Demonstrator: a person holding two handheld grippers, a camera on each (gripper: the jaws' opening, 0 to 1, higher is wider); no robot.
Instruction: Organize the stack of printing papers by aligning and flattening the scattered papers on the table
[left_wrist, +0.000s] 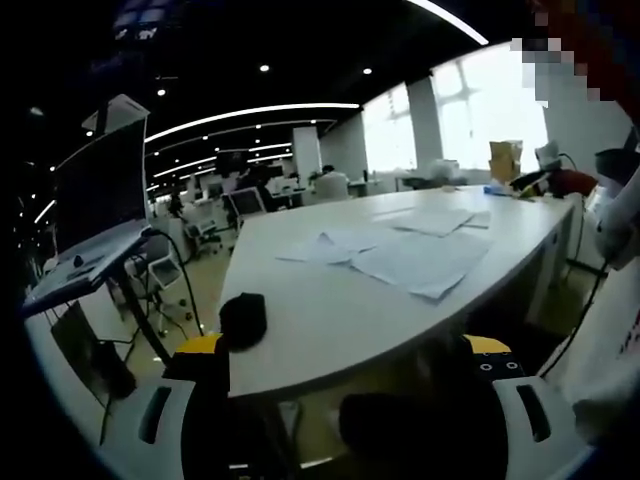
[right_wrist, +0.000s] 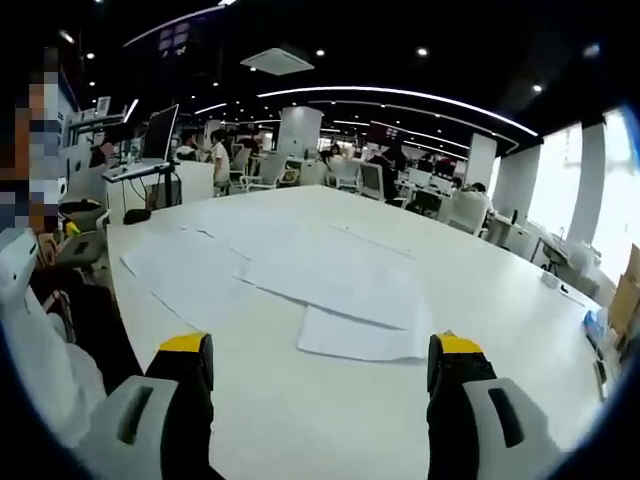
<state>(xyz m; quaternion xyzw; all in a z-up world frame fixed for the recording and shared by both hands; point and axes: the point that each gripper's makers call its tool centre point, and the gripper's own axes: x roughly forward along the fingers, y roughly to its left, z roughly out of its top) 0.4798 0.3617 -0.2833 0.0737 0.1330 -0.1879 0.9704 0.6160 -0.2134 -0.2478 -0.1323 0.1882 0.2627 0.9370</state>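
Papers (right_wrist: 330, 285) lay loose and overlapping across the middle of the white table (right_wrist: 300, 420), corners askew, none squared into a stack; the left gripper view showed the same sheets (left_wrist: 420, 260) from the table's end. You held the right gripper (right_wrist: 325, 365) low over the near edge, jaws spread wide and empty, probably lined up to sweep sheets together. Your left gripper (left_wrist: 350, 360) sat back below the table edge, jaws apart, holding nothing. A small dark object (left_wrist: 243, 318) rested near that corner. Aligning not yet begun
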